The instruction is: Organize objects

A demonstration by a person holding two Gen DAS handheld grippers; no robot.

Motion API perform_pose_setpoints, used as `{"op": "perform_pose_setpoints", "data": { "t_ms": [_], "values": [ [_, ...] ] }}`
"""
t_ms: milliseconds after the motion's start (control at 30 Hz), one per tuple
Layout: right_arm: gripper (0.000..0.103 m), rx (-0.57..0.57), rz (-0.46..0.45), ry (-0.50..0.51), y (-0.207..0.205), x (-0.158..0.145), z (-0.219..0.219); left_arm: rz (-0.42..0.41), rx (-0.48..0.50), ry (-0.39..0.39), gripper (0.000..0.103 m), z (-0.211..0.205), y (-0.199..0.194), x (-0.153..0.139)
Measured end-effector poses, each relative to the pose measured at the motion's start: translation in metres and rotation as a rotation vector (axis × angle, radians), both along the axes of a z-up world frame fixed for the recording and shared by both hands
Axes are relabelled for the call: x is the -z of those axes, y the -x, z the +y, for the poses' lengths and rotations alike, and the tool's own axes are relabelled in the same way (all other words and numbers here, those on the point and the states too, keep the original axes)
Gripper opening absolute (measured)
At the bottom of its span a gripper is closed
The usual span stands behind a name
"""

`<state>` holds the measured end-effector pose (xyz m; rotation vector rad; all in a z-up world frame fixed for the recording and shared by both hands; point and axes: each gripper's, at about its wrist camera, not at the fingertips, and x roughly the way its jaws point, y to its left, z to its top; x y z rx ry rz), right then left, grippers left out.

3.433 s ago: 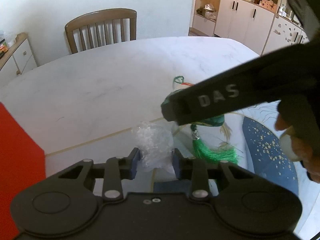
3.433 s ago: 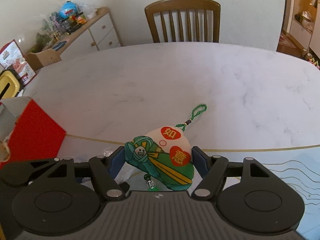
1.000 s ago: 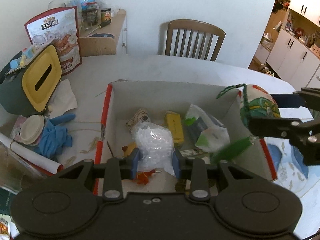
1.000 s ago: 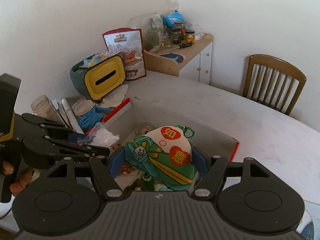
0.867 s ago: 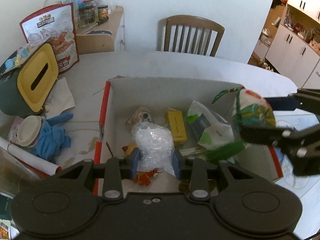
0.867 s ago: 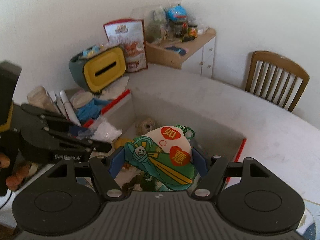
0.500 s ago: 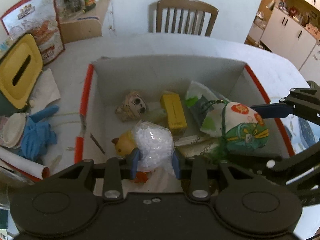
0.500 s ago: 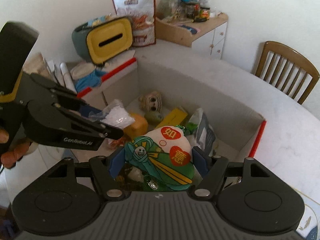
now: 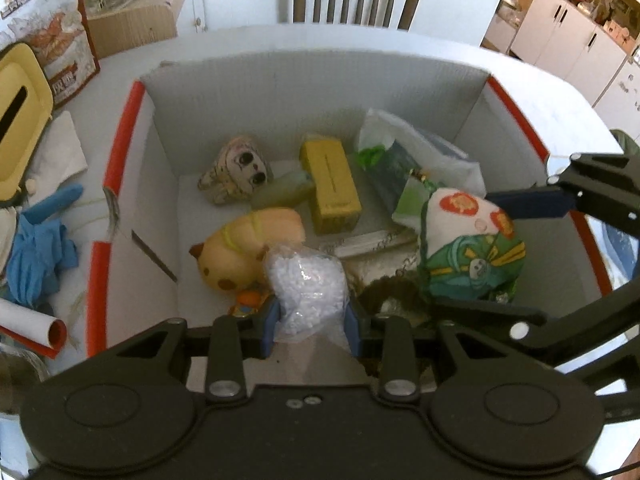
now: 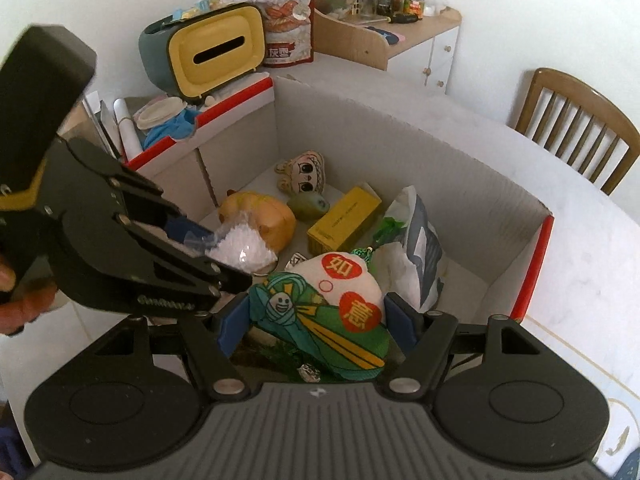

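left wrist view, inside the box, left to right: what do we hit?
yellow plush toy → bag of white pellets held in the left gripper → yellow box → embroidered sachet held in the right gripper

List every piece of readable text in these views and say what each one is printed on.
"如" and "意": in the red hearts on the green pouch, held by the right gripper.
"灰" plus a second unclear character: on the snack bag behind the tissue box.
Snack bag's top line: too small to read.
Lettering on the left gripper: blurred, unreadable.
Yellow box print: too faint.
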<state>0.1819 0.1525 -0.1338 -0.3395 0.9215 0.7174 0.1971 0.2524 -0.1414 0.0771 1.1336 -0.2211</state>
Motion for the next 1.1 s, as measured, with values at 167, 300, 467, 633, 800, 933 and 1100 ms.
{"op": "perform_pose_setpoints", "data": {
  "t_ms": [167, 300, 467, 633, 800, 933, 1100],
  "values": [
    [0.073, 0.014, 0.010, -0.006, 0.001, 0.001, 0.000, 0.026, -0.002, -0.007, 0.034, 0.001, -0.004, 0.005],
    [0.074, 0.030, 0.020, -0.014, 0.002, 0.001, -0.002, 0.058, 0.006, -0.028, 0.035, 0.000, -0.007, 0.011],
    [0.075, 0.056, 0.026, -0.035, 0.004, -0.002, -0.009, 0.095, 0.007, -0.037, 0.037, 0.001, -0.009, 0.019],
    [0.080, 0.078, 0.025, -0.061, 0.008, -0.006, -0.016, 0.070, 0.004, -0.059, 0.067, -0.001, -0.006, 0.015],
    [0.080, 0.108, 0.027, -0.088, 0.012, -0.010, -0.024, 0.045, -0.002, -0.038, 0.067, 0.006, 0.000, 0.008],
    [0.080, 0.118, 0.019, -0.097, 0.014, -0.016, -0.027, 0.012, -0.006, -0.035, 0.069, 0.004, 0.006, 0.002],
    [0.080, 0.125, 0.000, -0.110, 0.022, -0.026, -0.033, -0.037, -0.009, -0.020, 0.074, 0.003, 0.018, -0.012]
  ]
}}
